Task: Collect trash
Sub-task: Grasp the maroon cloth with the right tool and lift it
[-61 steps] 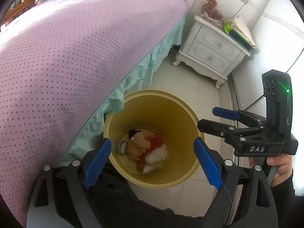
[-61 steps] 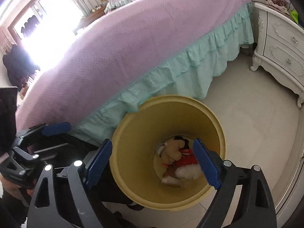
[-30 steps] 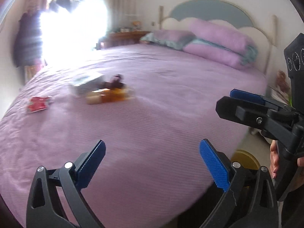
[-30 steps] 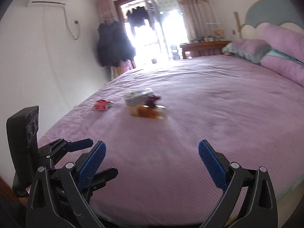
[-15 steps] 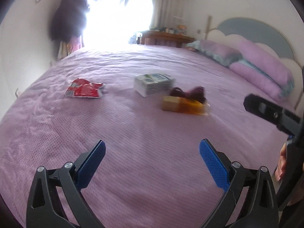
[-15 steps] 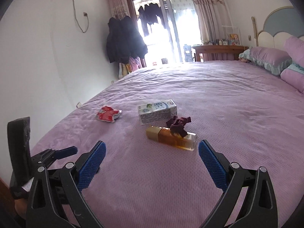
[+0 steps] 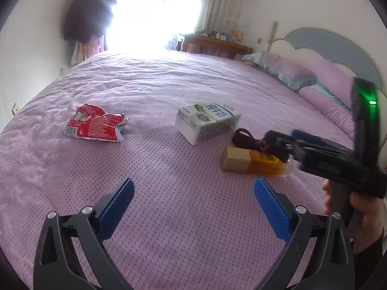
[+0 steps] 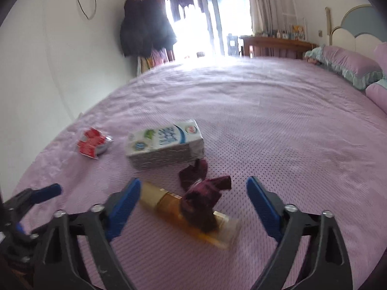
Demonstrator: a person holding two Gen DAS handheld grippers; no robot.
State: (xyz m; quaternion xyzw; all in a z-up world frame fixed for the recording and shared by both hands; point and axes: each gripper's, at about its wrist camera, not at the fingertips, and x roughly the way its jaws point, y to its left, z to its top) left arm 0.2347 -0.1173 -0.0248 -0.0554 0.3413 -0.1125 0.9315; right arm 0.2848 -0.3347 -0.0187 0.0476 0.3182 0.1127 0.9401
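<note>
The right gripper (image 8: pixel 193 207) hangs low over the purple bed (image 8: pixel 278 111), its jaws spread but just now closing in somewhat, and between them lies the amber bottle (image 8: pixel 169 207) with its gold cap toward the left jaw; neither blue pad presses on it. A dark maroon scrap of cloth (image 8: pixel 200 203) is draped over the bottle's middle and trails off beyond the jaws. Just past the bottle, ahead of the left jaw, a white and blue milk carton (image 8: pixel 164 145) lies on its side, and farther out to the left sits a crumpled red snack wrapper (image 8: pixel 93 142). The left gripper (image 7: pixel 193 198) hovers over bare bedspread with its jaws spread wide and nothing between them; from its view the wrapper (image 7: pixel 95 125) lies ahead of the left jaw, the carton (image 7: pixel 205 123) ahead near the middle, and the bottle (image 7: pixel 254 165) just beyond the right jaw, where the right gripper (image 7: pixel 285 142) reaches over it, held by a hand (image 7: pixel 362 210).
</note>
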